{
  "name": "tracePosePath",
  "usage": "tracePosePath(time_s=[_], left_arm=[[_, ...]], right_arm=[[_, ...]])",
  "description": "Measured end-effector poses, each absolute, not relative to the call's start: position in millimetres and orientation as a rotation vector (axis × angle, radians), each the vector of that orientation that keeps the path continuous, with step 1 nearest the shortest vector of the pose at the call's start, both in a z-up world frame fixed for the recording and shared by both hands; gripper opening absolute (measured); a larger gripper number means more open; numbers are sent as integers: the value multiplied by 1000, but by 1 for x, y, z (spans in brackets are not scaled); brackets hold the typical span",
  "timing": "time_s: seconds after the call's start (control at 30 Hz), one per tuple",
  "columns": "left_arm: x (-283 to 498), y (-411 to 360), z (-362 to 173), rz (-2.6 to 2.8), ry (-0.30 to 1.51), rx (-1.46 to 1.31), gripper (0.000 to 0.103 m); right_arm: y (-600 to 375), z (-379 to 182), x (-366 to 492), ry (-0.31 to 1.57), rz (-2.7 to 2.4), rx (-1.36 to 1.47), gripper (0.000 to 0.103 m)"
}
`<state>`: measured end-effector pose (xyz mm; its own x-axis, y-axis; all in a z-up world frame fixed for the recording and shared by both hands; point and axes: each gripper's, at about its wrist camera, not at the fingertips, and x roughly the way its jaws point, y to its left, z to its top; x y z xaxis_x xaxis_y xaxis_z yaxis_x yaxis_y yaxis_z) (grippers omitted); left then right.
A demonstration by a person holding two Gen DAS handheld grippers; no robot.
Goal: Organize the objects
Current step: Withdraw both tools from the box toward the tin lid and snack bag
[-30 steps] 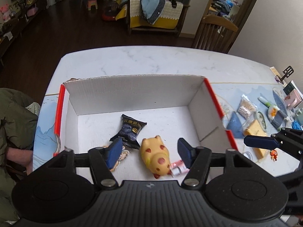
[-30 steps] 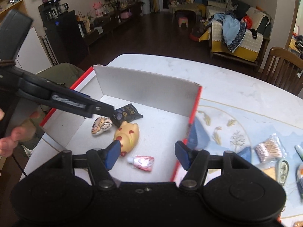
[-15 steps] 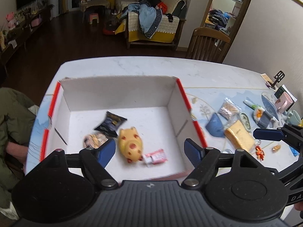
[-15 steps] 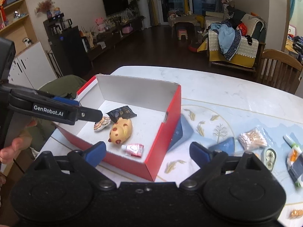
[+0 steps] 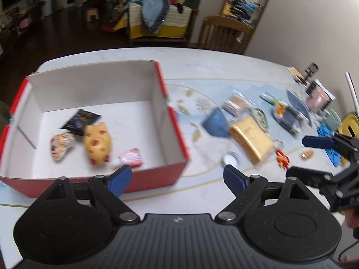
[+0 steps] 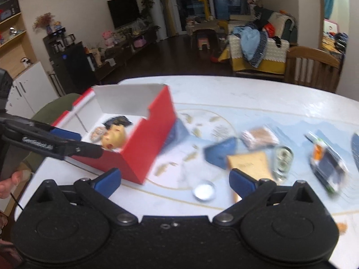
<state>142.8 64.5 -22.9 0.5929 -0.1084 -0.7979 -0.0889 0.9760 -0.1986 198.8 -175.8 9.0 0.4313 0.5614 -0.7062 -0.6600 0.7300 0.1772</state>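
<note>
A: So, how do the grippers stand?

B: The left gripper (image 5: 177,180) has its jaws opening, already wide, with nothing between its blue pads (image 5: 119,180); behind the gap lie the table (image 5: 213,67) and the near corner of the red box (image 5: 172,174). The right gripper (image 6: 175,179) is opening too, at its widest, empty, above a small round white lid (image 6: 204,192) that lies on the table.

A: And what is in the box, counted?

B: Four things, all on its white floor: one yellow spotted pig toy (image 5: 97,142), one black snack packet (image 5: 80,122) just behind it, one patterned shell-like piece (image 5: 60,145) to its left, and one small pink-and-white tube (image 5: 130,158) near the front wall.

A: Outside it?

B: Spread over the mat to the right of the box: one blue pouch (image 5: 215,123), one tan flat packet (image 5: 251,139), one bag of cotton swabs (image 5: 235,106), one small orange figure (image 5: 281,158). Farther out stand a pink cup (image 5: 318,99) and a pale green cup (image 5: 334,118).

A: Any writing?

B: White lettering runs along the left gripper's finger in the right wrist view, but it is too blurred to read. The black packet's gold print is likewise unreadable.
</note>
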Motion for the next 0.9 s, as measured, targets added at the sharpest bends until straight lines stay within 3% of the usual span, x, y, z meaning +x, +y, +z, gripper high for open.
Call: tracePosePath(time_s=[0.23, 0.9], left_arm=[[151, 24, -33, -44, 919, -214, 103], [204, -61, -95, -91, 938, -103, 103]], right_arm=[[-229, -8, 208, 857, 657, -110, 103], [-351, -58, 252, 916, 369, -72, 103]])
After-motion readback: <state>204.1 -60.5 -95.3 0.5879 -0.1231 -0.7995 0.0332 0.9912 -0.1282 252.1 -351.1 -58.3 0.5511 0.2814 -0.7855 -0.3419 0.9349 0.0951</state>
